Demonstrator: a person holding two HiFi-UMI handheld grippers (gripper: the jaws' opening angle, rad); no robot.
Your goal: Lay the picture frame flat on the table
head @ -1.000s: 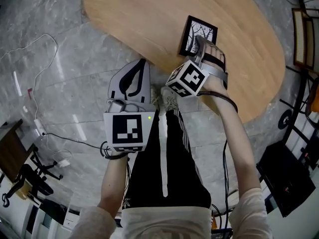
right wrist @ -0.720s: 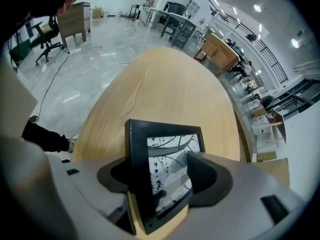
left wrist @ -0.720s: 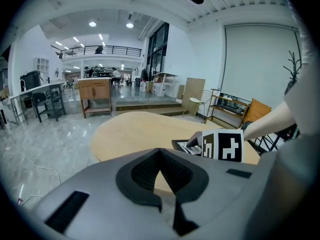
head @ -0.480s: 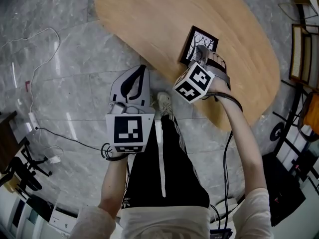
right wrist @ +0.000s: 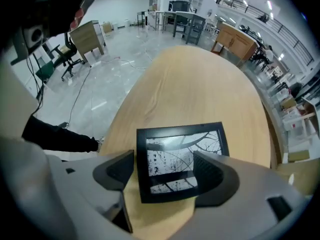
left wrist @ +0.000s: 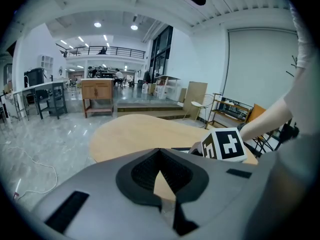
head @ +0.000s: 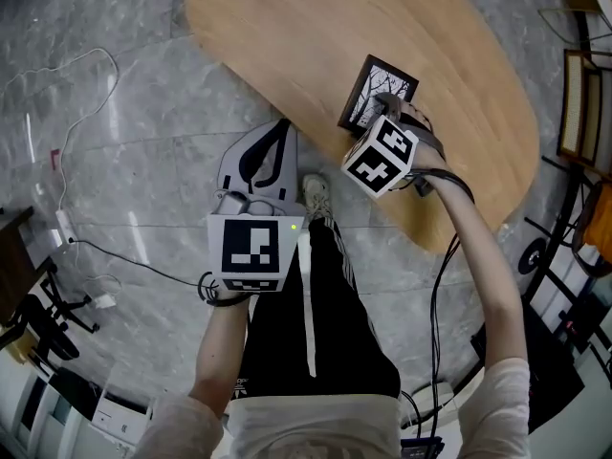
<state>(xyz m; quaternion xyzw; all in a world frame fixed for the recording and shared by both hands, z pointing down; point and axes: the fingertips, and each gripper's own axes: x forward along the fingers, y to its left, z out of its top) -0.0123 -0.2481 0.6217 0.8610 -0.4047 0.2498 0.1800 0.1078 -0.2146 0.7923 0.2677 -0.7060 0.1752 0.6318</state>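
Since the earlier head-view frames, the right gripper (head: 400, 115) had tipped over to point down at the picture frame (head: 375, 92), and its jaws had just been opening. In the right gripper view they stood wide apart (right wrist: 165, 171). The left jaw was clear of the frame's edge and the right jaw hung over its right side, with no pad pressing on it.

The picture frame (right wrist: 182, 159) lay flat and face up on the table, at about 1 o'clock from the centre of the head view and close to the table's near edge. It was a dark, nearly square frame around a black-and-white picture of bare branches, and its glass showed some glare.

The left gripper (head: 277, 137) hung off the table at about 8 o'clock from the frame. Its jaw tips were together (left wrist: 160, 156) with nothing between them.

The table (head: 316, 36) was a pale wooden oval, bare apart from the frame. Below it lay a grey marbled floor (head: 124, 142) with a thin white cable (head: 86, 75) trailing at 10 o'clock. The room was a large, bright hall with a wooden cabinet (left wrist: 97, 96) and a railed balcony (left wrist: 105, 50) at 11 o'clock in the left gripper view.
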